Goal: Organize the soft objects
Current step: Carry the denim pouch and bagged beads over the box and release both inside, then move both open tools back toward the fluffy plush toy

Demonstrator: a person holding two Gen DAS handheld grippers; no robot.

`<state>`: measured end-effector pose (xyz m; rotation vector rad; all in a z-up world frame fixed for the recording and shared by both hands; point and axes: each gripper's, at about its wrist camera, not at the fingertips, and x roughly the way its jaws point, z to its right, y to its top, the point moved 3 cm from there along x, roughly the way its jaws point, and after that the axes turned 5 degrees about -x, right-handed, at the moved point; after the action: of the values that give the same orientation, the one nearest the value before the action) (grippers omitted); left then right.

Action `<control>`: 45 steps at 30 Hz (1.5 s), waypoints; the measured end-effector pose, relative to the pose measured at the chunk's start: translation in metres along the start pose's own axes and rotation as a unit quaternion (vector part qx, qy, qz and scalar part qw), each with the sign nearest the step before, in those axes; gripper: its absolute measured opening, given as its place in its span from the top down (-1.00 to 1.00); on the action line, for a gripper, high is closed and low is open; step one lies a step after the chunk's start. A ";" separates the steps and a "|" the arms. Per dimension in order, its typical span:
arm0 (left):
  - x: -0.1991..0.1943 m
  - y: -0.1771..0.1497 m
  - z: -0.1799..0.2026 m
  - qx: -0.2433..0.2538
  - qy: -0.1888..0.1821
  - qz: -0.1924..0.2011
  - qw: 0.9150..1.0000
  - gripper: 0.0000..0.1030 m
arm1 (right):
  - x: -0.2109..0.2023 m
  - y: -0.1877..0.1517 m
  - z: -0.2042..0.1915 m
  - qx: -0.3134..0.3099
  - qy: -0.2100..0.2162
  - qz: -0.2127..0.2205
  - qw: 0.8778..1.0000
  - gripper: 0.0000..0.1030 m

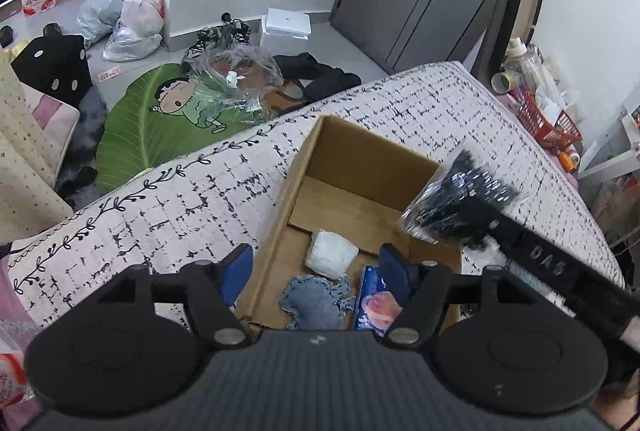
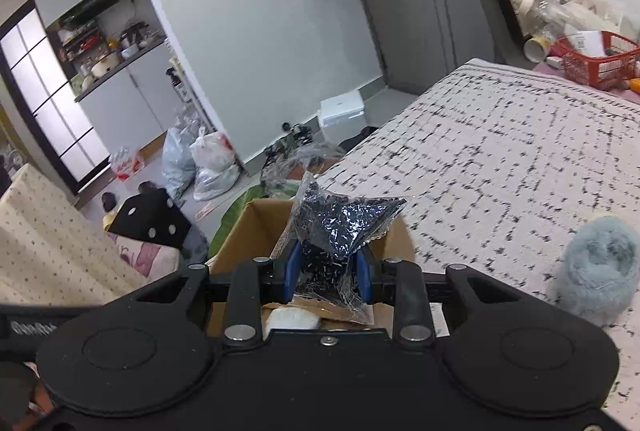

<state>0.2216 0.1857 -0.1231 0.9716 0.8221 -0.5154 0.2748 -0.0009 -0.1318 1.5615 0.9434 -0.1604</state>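
An open cardboard box [image 1: 344,151] sits on the bed with the patterned cover [image 1: 200,199]. Inside it lie a white soft bundle [image 1: 331,253], a blue denim piece [image 1: 316,301] and a blue packet with a pink planet print [image 1: 376,301]. My left gripper [image 1: 316,271] is open and empty above the box's near end. My right gripper [image 2: 328,271] is shut on a clear plastic bag of dark blue-black material [image 2: 340,227] and holds it above the box [image 2: 256,231]. The bag also shows in the left wrist view [image 1: 456,199].
A fluffy light blue soft toy [image 2: 596,271] lies on the bed to the right. A red basket [image 2: 596,59] with clutter stands beyond the bed's far end. On the floor are a green leaf-shaped mat [image 1: 160,123], plastic bags [image 1: 132,19] and a white box [image 1: 288,25].
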 end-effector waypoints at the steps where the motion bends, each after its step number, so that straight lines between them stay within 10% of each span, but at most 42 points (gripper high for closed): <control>1: -0.002 0.001 -0.002 0.000 0.001 0.003 1.000 -0.39 | 0.001 0.000 -0.003 0.000 0.004 -0.003 1.000 0.43; 15: -0.029 0.009 -0.009 0.019 0.017 0.017 1.000 -0.43 | 0.029 -0.016 -0.011 0.023 0.020 -0.053 0.998 0.33; 31: -0.045 0.012 0.000 0.034 0.008 0.035 0.999 -0.43 | -0.035 0.000 -0.006 0.047 0.025 -0.015 0.998 -0.55; 45: -0.061 -0.002 0.038 0.050 0.006 0.044 0.998 -0.63 | -0.084 0.009 0.028 0.082 0.001 -0.006 0.997 -0.89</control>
<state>0.1974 0.1530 -0.0634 1.0983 0.7670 -0.4790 0.2366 -0.0644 -0.0816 1.7070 0.9623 -0.2504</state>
